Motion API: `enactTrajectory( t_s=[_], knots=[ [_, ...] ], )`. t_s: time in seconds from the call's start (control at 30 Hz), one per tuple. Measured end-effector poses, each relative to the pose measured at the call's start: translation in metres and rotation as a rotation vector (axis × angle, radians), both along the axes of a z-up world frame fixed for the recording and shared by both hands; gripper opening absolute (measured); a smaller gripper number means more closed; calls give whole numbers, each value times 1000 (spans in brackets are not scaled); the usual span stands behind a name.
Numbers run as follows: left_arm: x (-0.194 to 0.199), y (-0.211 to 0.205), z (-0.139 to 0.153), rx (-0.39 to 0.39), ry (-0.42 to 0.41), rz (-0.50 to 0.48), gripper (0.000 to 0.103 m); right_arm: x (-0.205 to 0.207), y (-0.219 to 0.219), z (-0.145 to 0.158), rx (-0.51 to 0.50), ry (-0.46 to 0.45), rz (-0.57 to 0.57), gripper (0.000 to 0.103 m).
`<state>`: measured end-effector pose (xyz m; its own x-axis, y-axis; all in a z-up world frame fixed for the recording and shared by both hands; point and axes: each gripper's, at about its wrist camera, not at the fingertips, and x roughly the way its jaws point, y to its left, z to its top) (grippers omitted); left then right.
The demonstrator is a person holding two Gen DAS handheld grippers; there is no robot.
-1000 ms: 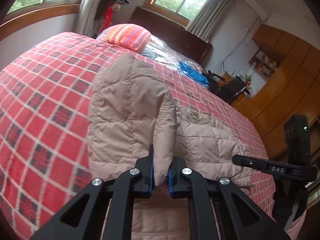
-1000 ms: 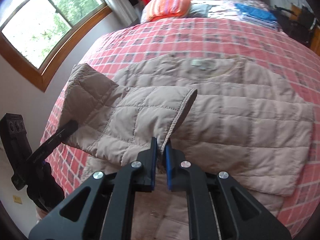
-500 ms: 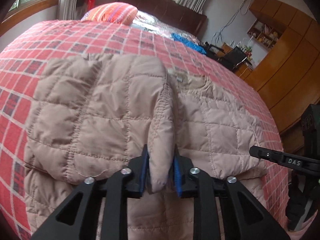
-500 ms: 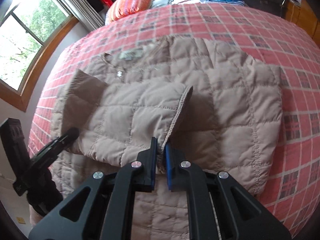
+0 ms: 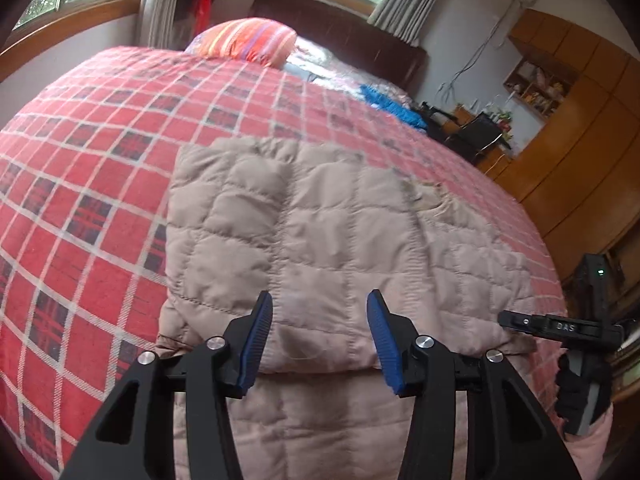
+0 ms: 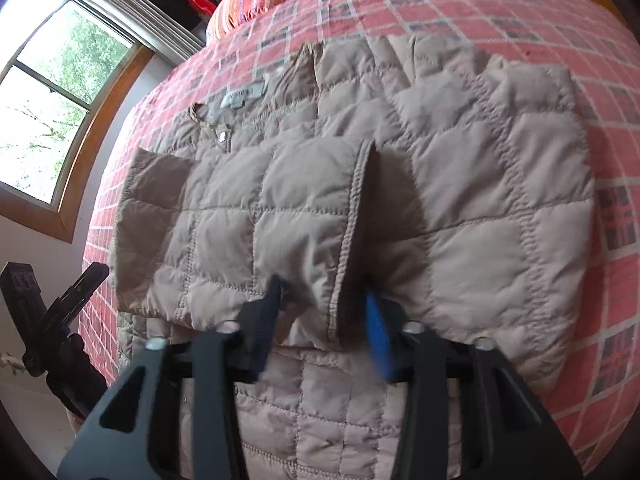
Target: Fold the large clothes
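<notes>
A beige quilted jacket (image 5: 320,240) lies spread on the red checked bedspread (image 5: 80,160), one sleeve folded across its front. My left gripper (image 5: 320,320) stands open just above the folded sleeve's near edge, with nothing between its blue pads (image 5: 256,336). In the right wrist view the same jacket (image 6: 500,200) shows its neck label at the far left, and the sleeve's cuff edge (image 6: 352,220) lies across the body. My right gripper (image 6: 324,312) is open, its fingers on either side of the cuff end without clamping it. Each gripper shows at the edge of the other's view.
An orange striped pillow (image 5: 248,40) and a blue cloth (image 5: 392,104) lie at the head of the bed. Wooden cabinets (image 5: 580,140) stand to the right, and a black chair stands near them. Windows (image 6: 52,100) are on the left wall.
Both grippers have opened and let go of the sleeve, which now lies flat across the jacket's front. Both have tipped lower over the jacket.
</notes>
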<state>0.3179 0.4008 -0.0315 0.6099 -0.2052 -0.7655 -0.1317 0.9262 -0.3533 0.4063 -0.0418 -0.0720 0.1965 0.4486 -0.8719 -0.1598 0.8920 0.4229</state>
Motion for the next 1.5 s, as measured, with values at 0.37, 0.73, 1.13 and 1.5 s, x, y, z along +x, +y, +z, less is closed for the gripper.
enactTrajectory(
  t_s=[0.37,0.73,1.13,1.5],
  knots=[
    [2,4,-25,2,46,-12,48,4,-26,21,-41,-67,-73,8],
    [-7,-9,-9,117,29,-21,49,-8,-29,20,-152,-88,-95,21],
    [-27,-49,18,278,-39,17,51,-27,2,39,-166,-134,0,20],
    [-16,-48,-16,286,19,-20,50,-19,5,-5,-192,-84,-7,16]
  ],
)
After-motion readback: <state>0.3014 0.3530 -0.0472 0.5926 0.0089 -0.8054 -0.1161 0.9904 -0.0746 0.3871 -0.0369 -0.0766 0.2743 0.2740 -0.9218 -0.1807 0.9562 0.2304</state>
